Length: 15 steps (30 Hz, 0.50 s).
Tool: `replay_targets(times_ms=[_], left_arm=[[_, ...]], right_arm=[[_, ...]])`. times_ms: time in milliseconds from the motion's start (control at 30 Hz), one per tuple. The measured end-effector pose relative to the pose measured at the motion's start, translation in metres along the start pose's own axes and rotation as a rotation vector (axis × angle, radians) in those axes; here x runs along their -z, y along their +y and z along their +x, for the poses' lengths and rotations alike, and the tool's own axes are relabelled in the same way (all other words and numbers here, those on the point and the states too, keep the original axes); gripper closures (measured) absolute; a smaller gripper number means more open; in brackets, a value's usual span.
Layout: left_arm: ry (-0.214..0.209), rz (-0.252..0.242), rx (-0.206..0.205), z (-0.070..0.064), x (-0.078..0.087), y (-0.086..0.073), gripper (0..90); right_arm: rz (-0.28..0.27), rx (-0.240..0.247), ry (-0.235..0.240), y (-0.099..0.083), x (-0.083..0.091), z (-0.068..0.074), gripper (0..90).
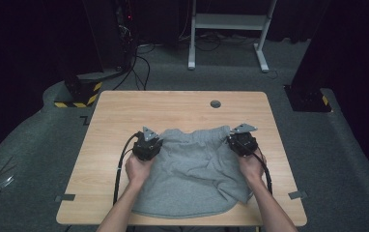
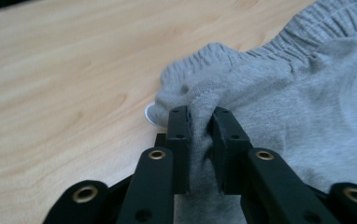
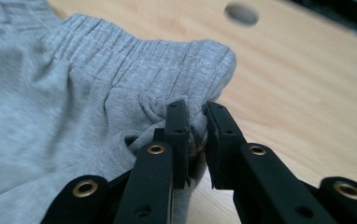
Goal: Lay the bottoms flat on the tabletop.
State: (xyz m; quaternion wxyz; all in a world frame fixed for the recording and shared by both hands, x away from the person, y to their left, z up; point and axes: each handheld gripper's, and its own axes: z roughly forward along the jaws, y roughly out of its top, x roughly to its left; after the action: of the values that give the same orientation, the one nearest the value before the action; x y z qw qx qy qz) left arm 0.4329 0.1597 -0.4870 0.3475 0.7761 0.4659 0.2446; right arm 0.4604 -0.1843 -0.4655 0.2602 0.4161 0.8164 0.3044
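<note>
A pair of grey shorts [image 1: 192, 174] lies spread on the wooden table [image 1: 182, 108], its elastic waistband toward the far side. My left gripper [image 1: 147, 141] holds the waistband's left corner; in the left gripper view the grey cloth [image 2: 279, 107] is pinched between the black jaws of that gripper [image 2: 200, 114]. My right gripper [image 1: 243, 137] holds the waistband's right corner, and in the right gripper view a fold of the shorts [image 3: 97, 93] is bunched between the nearly shut jaws of this gripper [image 3: 194, 108]. A hand grasps each gripper from behind.
A round grey cable hole [image 1: 215, 103] sits in the table near its far edge, also seen as the hole [image 3: 242, 14] beyond the right jaws. A white desk frame [image 1: 228, 29] and cables stand on the carpet behind. Tape marks [image 1: 64, 197] lie at the near corners.
</note>
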Motion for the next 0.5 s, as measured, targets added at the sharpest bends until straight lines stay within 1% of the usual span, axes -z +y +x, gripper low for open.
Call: replay_targets(times_ms=[67,133,167,233,267,300,367,433,467,500], left_arm=[[0.006,0.035,0.011,0.001,-0.006,-0.005,74.0],[0.000,0.053,0.023,0.001,-0.007,-0.008,66.1],[-0.004,0.055,0.023,0.002,-0.006,-0.009,63.5],[-0.005,0.060,0.013,0.001,-0.004,-0.009,59.6],[-0.002,0.061,0.007,0.001,-0.004,-0.009,58.5],[-0.006,0.062,0.011,0.001,-0.005,-0.009,58.2],[-0.017,0.065,0.037,0.001,-0.009,-0.009,58.0],[-0.029,0.086,0.045,-0.002,-0.016,-0.010,58.5],[-0.029,0.086,0.045,-0.002,-0.016,-0.010,60.1],[-0.035,0.092,0.050,-0.003,-0.018,-0.011,60.1]], right_arm=[[0.057,-0.005,0.019,-0.003,-0.016,0.001,76.5],[0.090,-0.030,0.024,-0.006,-0.024,0.002,67.4],[0.088,-0.055,0.025,-0.007,-0.024,0.001,62.5],[0.061,-0.076,0.031,-0.010,-0.017,0.000,58.4],[0.044,-0.076,0.035,-0.010,-0.013,0.000,57.3],[0.029,-0.077,0.044,-0.011,-0.008,0.001,57.4],[0.008,-0.071,0.068,-0.011,-0.002,0.004,57.1],[0.034,-0.056,0.084,-0.010,-0.004,0.009,55.1],[0.034,-0.056,0.084,-0.010,-0.004,0.009,55.1],[0.097,-0.052,0.100,-0.011,-0.014,0.011,51.5]])
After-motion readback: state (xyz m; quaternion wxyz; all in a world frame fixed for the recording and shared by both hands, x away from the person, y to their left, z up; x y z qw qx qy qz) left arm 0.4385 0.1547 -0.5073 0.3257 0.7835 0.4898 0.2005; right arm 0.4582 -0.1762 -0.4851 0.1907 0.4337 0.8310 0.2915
